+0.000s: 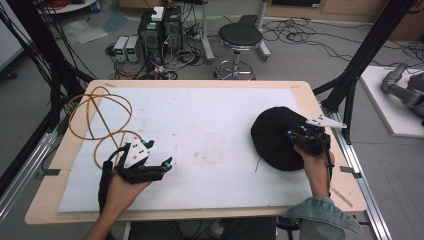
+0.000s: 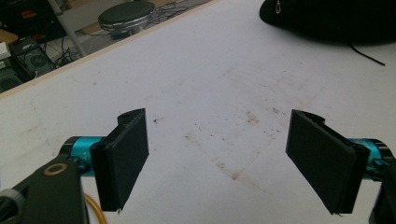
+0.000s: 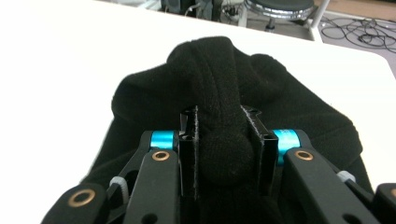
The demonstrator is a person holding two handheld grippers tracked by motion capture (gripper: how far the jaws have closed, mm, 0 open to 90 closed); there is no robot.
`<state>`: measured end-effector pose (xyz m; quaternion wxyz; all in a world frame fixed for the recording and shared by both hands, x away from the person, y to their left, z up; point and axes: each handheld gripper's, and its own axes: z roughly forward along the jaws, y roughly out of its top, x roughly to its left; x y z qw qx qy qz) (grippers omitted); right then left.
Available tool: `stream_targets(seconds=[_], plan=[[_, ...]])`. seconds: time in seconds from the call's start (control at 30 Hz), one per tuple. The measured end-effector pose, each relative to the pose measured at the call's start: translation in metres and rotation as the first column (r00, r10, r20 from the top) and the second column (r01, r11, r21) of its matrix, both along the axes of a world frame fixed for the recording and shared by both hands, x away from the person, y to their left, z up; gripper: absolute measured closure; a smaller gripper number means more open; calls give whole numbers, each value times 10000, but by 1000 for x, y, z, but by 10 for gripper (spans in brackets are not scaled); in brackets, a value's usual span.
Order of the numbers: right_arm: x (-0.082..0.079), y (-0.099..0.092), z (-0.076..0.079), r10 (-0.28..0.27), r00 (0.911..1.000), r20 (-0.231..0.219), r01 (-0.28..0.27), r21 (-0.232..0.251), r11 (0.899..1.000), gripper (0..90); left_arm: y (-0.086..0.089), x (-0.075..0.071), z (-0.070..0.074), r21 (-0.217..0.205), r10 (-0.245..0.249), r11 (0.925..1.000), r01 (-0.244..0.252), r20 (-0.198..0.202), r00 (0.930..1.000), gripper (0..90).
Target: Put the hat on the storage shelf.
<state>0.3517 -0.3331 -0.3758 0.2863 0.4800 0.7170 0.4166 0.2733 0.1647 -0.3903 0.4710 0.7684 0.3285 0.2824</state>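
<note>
The right gripper (image 1: pixel 295 134) is seen at the right of the high view, clamped on a fold of the black knitted hat (image 1: pixel 275 137). In the right gripper view, a thick ridge of the hat (image 3: pixel 224 140) is pinched between the two black jaws, and the rest of the fabric is spread beyond them toward the upper middle of the frame. The hat is laid on the white table cover (image 1: pixel 200 120), near its right edge. The left gripper (image 1: pixel 162 167) is held at the lower left of the high view, resting low over the cover, well apart from the hat. Its jaws are spread wide with nothing between them. A loop of orange cable (image 1: pixel 95 120) is seen at the upper left of the table.
</note>
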Motion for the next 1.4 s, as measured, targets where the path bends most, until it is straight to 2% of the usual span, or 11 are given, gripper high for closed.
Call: stream_targets(seconds=[0.1, 0.27, 0.33, 0.43, 0.53, 0.73, 1.03, 1.4], plan=[[-1, 2, 5, 19, 9997, 245, -19, -25, 10000, 712, 0, 0, 0, -12, 13, 10000, -13, 2, 10000, 214], [-5, 0, 13, -134, 9986, 508, 113, 407, 9991, 713, 1, 0, 0, -86, 62, 9999, -62, -7, 10000, 214], [-7, -2, 17, -245, 9977, 632, 204, 648, 9977, 713, 2, -1, 1, 43, -24, 10000, 24, 19, 10000, 214], [-10, -5, 24, -349, 9961, 816, 275, 901, 9956, 714, 1, -2, 2, 12, -50, 10000, 49, 86, 10000, 214], [-11, -6, 31, -282, 9942, 1037, 178, 997, 9949, 714, 0, -4, 4, -21, -110, 9999, 111, 175, 9998, 215], [-11, -2, 41, -96, 9930, 1174, -48, 1210, 9926, 713, 4, -10, 5, 9, -61, 10000, 61, 254, 9997, 215], [-2, 18, 62, 422, 9897, 1365, -614, 1396, 9883, 713, 17, -19, 5, -127, 129, 9998, -125, 315, 9994, 214], [22, 59, 93, 1362, 9730, 1866, -1651, 1493, 9749, 714, 24, -26, 4, -114, 217, 9997, -213, 332, 9992, 215]])
